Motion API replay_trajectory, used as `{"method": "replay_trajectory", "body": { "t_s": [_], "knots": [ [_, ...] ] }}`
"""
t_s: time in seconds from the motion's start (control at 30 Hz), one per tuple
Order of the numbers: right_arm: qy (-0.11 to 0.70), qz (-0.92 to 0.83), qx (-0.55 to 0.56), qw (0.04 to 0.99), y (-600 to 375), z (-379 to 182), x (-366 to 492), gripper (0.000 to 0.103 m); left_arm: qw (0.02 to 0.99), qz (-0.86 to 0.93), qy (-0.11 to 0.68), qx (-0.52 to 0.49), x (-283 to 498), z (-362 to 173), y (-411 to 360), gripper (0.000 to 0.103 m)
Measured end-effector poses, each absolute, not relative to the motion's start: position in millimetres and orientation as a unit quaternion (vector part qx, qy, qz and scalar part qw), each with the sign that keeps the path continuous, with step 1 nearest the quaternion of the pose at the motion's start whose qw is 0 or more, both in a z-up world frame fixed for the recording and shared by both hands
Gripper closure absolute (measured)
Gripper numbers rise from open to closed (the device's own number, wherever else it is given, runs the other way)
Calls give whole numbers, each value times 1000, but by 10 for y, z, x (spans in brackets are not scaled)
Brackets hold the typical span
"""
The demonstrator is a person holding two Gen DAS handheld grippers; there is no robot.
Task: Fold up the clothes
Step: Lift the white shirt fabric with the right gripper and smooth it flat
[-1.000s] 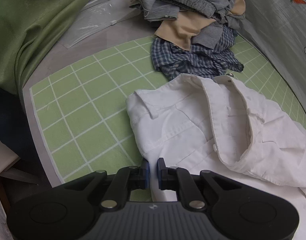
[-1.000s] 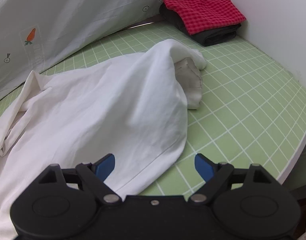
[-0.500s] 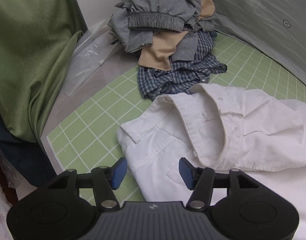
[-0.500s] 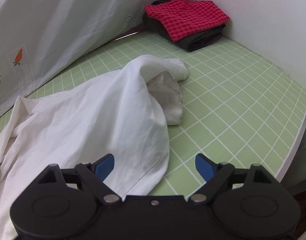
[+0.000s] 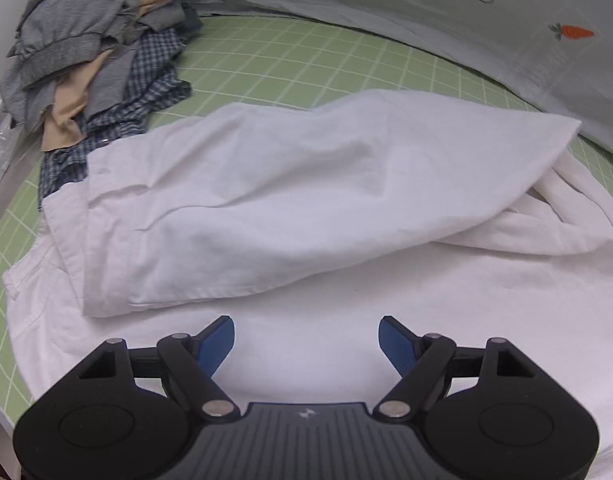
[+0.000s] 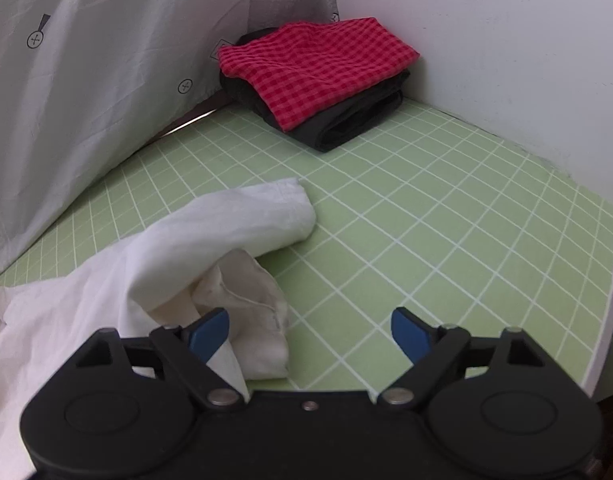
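Observation:
A white shirt [image 5: 290, 200] lies spread and rumpled on the green grid mat [image 5: 290, 60], one panel folded over across it. My left gripper [image 5: 306, 342] is open and empty, just over the shirt's near part. In the right wrist view the shirt's sleeve [image 6: 226, 236] ends in a cuff lying on the mat [image 6: 446, 240]. My right gripper [image 6: 309, 332] is open and empty, its left finger beside the bunched cuff.
A pile of unfolded grey, tan and blue checked clothes [image 5: 98, 60] sits at the mat's far left. A folded red checked cloth on a folded black one [image 6: 318, 76] sits in the far corner by the white wall. A pale printed sheet [image 6: 106, 40] hangs along the back.
My left gripper opened, letting go of the shirt, and swung right over the shirt's body. My right gripper stayed open and moved right toward the sleeve's cuff end.

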State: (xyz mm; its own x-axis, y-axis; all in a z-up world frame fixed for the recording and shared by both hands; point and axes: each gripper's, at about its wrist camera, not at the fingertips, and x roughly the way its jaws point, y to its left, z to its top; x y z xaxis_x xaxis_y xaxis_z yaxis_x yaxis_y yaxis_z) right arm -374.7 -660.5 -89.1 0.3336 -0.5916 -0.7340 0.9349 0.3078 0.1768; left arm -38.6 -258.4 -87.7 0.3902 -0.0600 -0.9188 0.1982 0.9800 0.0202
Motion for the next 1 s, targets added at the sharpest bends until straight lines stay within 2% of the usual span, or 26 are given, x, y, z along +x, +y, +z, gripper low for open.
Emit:
{"method": "replay_trajectory", "body": {
  "t_s": [0.1, 0.2, 0.4, 0.63, 0.73, 1.0],
  "knots": [
    [286, -491, 266, 779, -6602, -833, -3456, 25, 818, -88, 555, 119, -411, -978, -2832, 23],
    [293, -478, 221, 798, -6578, -765, -3145, 27, 811, -91, 560, 143, -451, -1018, -2874, 23],
    [320, -442, 110, 831, -6498, -726, -2621, 26, 803, -74, 580, 115, -413, -1041, -2655, 12],
    [384, -347, 199, 832, -6514, -1163, -2218, 25, 803, -71, 580, 120, -370, -1060, -2678, 5],
    [393, -337, 178, 837, -6398, -1191, -2158, 22, 801, -70, 584, 110, -336, -1076, -2664, 3],
    [344, -360, 241, 833, -6545, -1083, -2357, 19, 800, -68, 588, 92, -299, -1115, -2637, 0]
  ]
}}
